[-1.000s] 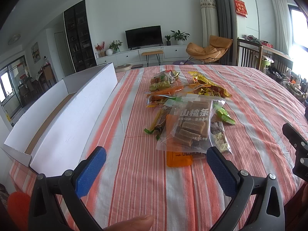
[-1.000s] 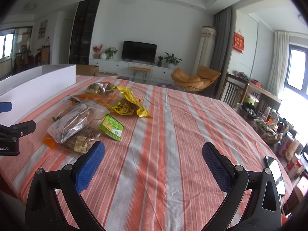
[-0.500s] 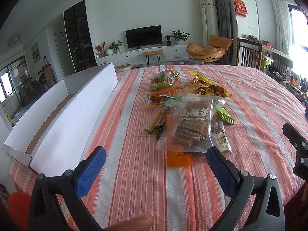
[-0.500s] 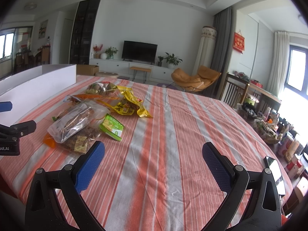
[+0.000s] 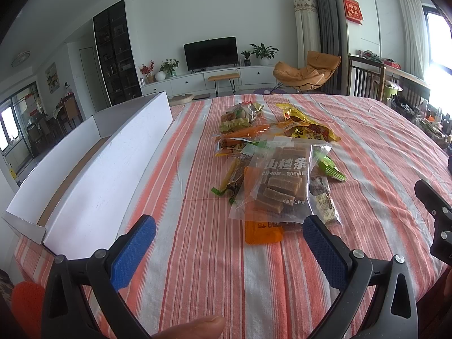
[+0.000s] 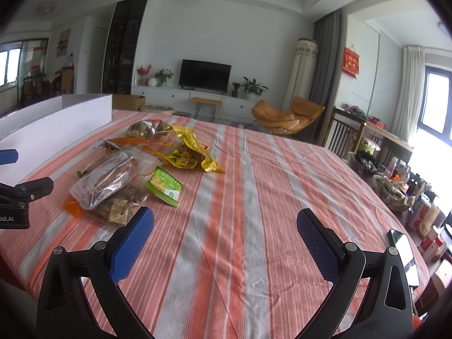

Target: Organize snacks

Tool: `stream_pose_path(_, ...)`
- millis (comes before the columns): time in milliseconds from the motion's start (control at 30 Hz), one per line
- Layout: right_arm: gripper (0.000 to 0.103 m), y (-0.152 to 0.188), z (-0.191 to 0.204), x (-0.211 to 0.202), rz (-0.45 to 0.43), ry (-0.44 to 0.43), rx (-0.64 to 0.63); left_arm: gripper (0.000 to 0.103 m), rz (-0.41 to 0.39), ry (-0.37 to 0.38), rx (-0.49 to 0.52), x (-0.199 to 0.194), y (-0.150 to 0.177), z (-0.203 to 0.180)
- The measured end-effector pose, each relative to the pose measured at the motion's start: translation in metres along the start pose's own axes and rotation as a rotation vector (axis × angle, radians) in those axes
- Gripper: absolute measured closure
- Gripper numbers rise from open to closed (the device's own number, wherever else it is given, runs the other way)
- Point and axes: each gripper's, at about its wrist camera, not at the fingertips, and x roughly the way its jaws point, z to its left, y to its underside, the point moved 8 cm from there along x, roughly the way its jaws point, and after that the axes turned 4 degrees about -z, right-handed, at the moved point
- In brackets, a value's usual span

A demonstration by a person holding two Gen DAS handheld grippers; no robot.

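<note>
Both the left gripper (image 5: 228, 240) and the right gripper (image 6: 224, 228) hover with jaws wide apart, gripping nothing. The snack pile (image 5: 278, 163) lies mid-bench on the striped cloth (image 5: 197, 254), near the white box (image 5: 93, 175).

Orange packet (image 5: 262, 231) mostly hidden under clear bag (image 5: 278, 186); white box (image 5: 93, 175) cut off at left edge.
</note>
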Motion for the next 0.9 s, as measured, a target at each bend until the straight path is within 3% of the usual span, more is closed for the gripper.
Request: stream_pose_path(900, 0.001, 0.0007, 0.0017, 0.0014, 0.003, -0.002, -0.002, 0.000, 0.001, -0.001, 0.003, -0.0001, 0.0012, 0.0015)
